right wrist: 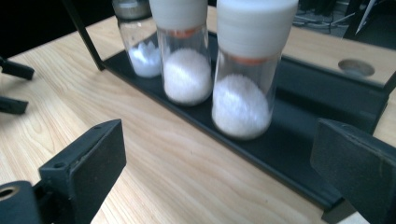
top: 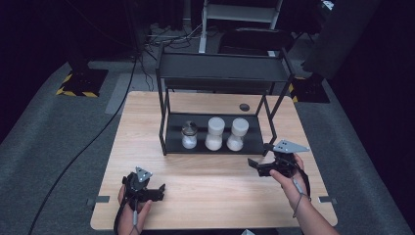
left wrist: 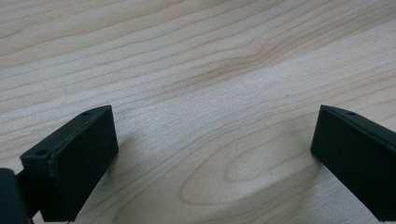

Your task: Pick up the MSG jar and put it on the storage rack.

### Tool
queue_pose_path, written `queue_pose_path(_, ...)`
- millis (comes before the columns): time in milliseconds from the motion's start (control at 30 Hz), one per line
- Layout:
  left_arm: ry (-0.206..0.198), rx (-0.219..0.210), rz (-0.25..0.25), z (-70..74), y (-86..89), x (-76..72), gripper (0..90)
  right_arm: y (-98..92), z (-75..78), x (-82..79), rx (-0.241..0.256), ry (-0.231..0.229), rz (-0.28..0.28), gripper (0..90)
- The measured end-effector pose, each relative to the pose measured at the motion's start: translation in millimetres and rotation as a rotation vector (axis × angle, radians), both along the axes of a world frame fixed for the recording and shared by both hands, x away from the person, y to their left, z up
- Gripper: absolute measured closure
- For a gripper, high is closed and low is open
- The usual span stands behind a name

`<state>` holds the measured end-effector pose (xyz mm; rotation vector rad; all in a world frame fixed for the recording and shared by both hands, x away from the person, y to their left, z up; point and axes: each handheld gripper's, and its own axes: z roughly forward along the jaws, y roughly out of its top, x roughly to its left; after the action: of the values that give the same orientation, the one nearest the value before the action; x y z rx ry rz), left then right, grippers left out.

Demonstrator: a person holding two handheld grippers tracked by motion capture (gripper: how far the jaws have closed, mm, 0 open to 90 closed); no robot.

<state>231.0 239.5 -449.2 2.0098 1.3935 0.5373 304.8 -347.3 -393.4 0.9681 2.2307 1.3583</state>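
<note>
1. Left tongs (top: 157, 190) rest spread open and empty on the pale wooden tabletop (top: 205, 205), well in front of the black two-tier metal rack (top: 166, 142).
2. Right tongs (top: 254, 164), also open and empty, hover just before the rack's right front post.
3. The nearest white-capped glass jar of white powder (right wrist: 243, 88) stands on the rack's lower shelf; a hasty reach could likely knock it into the neighbouring jar.

A pale wooden table (top: 147, 127) stands on grey carpet (top: 58, 127) in a dark room, with yellow-and-black hazard-striped bases (top: 80, 83) at either far corner, loose cables (top: 166, 34) on the floor behind, and a white frame (top: 205, 24) beyond.
</note>
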Motion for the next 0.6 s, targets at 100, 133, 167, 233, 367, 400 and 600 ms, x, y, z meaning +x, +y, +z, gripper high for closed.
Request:
queue_pose_path(100,0.000,0.000,0.000,0.0,0.0,0.0,0.0,-0.9,-7.4,-1.2,-0.010,0.011,-0.002,3.1)
queue_pose_path(133,0.000,0.000,0.000,0.0,0.0,0.0,0.0,-1.0,-9.5,-1.7,-0.016,0.013,-0.004,3.1)
queue_pose_path(167,0.000,0.001,0.000,0.1,0.0,0.0,0.0,-0.8,-11.6,-2.3,-0.023,0.017,-0.006,3.1)
queue_pose_path(233,0.000,0.000,0.000,0.0,0.0,0.0,0.0,-0.2,-15.4,-2.8,-0.036,0.031,-0.008,3.1)
queue_pose_path(367,0.000,0.000,0.000,0.0,0.0,0.0,0.0,0.5,-25.3,-4.2,-0.057,0.050,-0.015,3.1)
queue_pose_path(400,0.000,0.000,0.000,0.0,0.0,0.0,0.1,0.7,-27.5,-4.7,-0.060,0.055,-0.016,3.1)
queue_pose_path(600,0.000,0.000,0.000,0.0,0.0,0.0,0.0,3.2,-37.7,-5.5,-0.102,0.076,-0.012,3.1)
